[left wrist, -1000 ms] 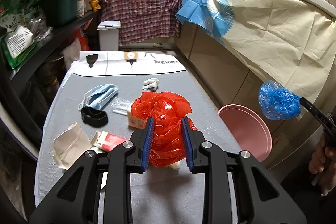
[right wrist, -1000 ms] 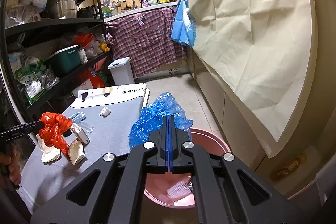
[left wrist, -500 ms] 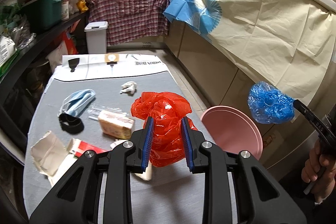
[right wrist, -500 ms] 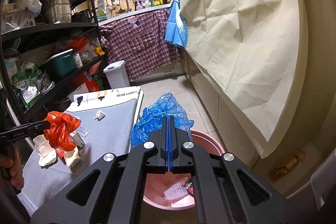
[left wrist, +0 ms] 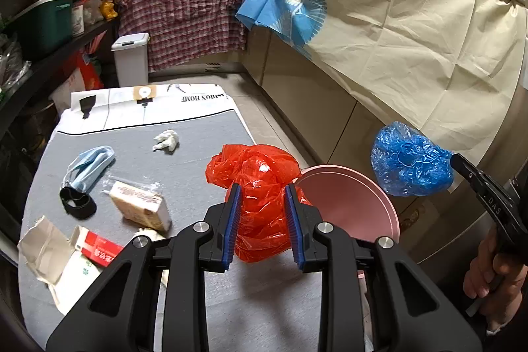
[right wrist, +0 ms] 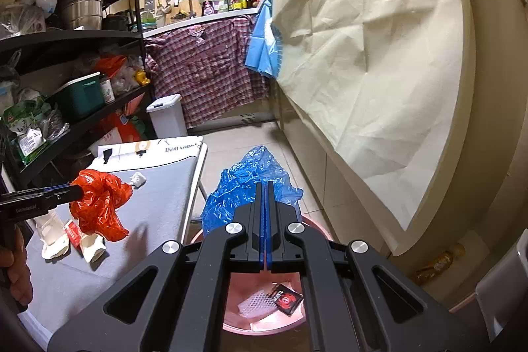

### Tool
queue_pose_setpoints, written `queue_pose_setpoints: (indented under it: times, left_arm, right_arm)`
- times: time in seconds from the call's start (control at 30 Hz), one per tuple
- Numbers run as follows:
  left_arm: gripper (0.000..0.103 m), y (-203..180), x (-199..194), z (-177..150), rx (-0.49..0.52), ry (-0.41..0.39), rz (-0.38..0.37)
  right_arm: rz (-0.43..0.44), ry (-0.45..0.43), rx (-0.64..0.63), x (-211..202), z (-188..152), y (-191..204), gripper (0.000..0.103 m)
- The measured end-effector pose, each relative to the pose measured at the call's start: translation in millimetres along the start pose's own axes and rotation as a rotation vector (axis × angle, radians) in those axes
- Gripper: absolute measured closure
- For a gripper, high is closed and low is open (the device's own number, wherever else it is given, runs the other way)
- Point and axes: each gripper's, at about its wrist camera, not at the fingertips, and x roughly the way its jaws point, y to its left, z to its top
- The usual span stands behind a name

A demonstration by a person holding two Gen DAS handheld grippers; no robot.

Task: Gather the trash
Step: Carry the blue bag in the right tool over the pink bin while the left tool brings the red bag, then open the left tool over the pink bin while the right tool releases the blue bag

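Aloft: red bag (left wrist: 260, 203), blue bag (right wrist: 244, 187), seemingly pinched.

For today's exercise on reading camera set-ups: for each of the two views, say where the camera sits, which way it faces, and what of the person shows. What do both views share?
Left wrist: on the left gripper, facing along the table towards the kitchen counter; the right hand shows.
Right wrist: on the right gripper, facing down over the pink bin; the left hand shows.
Shared: red bag, blue bag, bin, table.

Plaid shirt (left wrist: 184, 12) was draped over counter edge; cream cloth (left wrist: 412, 32) hung alongside; white lidded bin (left wrist: 130, 58) stood below.
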Motion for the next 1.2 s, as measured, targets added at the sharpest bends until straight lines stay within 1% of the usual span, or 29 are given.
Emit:
queue_pose_setpoints:
  times: [0.4,0.6,0.87,1.0,1.2]
  left_arm:
    - [0.076,-14,16,9,0.016,0.011,-0.012]
    - [0.076,-24,27,13,0.019,0.016,-0.041]
    - [0.076,-50,51,20,0.057,0.029,-0.09]
    - [0.076,-60,66,16,0.063,0.048,-0.109]
    - [0.076,-80,89,-2,0.1,0.09,-0.133]
  right_arm:
    - [-0.054,0.006,-0.009,8,0,-6,0.103]
    - [-0.093,0.023,0.005,14,-1,-13,0.103]
    - [-0.109,0.052,0.01,25,-4,-18,0.103]
    - [-0.125,0.063,0.004,33,-2,-16,0.103]
    - [-0.135,0.08,-0.001,43,-4,-17,0.102]
